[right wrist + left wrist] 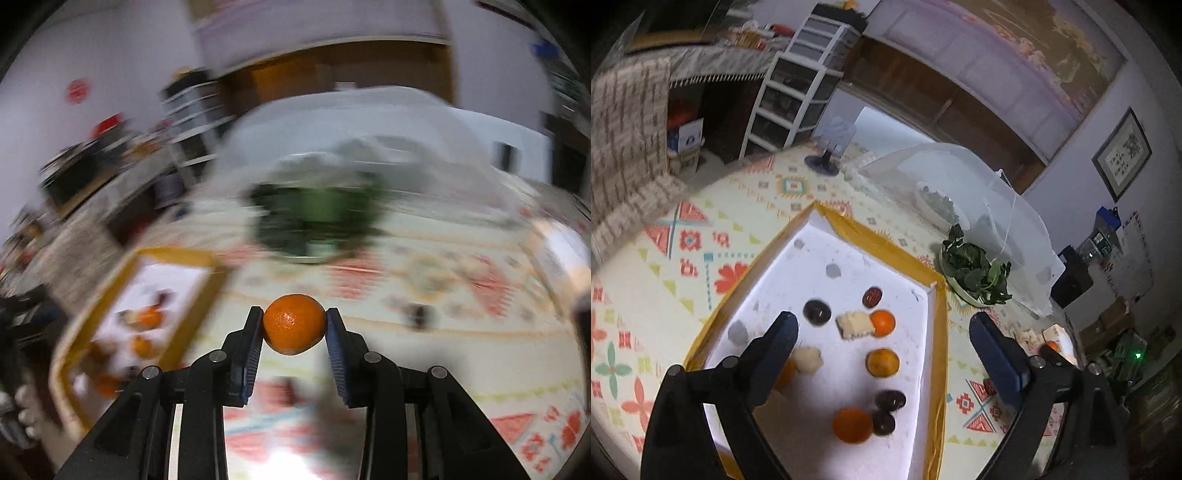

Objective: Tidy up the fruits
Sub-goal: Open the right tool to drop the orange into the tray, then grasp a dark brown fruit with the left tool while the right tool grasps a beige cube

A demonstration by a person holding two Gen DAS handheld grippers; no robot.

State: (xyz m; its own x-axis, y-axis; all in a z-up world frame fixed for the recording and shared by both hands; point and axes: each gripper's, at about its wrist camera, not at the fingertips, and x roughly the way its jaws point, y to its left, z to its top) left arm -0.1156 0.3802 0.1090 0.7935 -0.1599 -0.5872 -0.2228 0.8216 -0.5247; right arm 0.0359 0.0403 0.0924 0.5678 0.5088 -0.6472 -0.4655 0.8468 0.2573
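Sorting fruit, and judging by what's lying around I'm somewhere in the middle. My right gripper [294,325] is clamped on a mandarin [293,324], pads pressing both sides, held up off the patterned desk [424,295] to the right of the yellow-rimmed tray [938,332]. That view is badly smeared, so I can't tell where it's headed. My left gripper [882,354] hangs over the tray with its jaws spread wide and nothing between them.

Nothing in the tray looks grouped yet — it's all mixed together.

Count inside the tray, as far as I can see:
- orange fruits: three clear ones [882,322], plus a fourth peeking out from behind my left finger
- dark round fruits: three [817,312], two of them touching the nearest orange one
- one reddish-brown fruit [873,297] toward the tray's far right corner
- one pale cream chunk [854,324] touching an orange fruit
- one pale roundish piece [809,360] right beside my left finger

Off the tray's right rim there's another orange fruit [1051,346] by a white box — maybe a sorted spot, can't say. A bowl of greens [975,273] sits just past the tray's far right corner.

Left to do, I'd guess: place this mandarin, then most of the tray.
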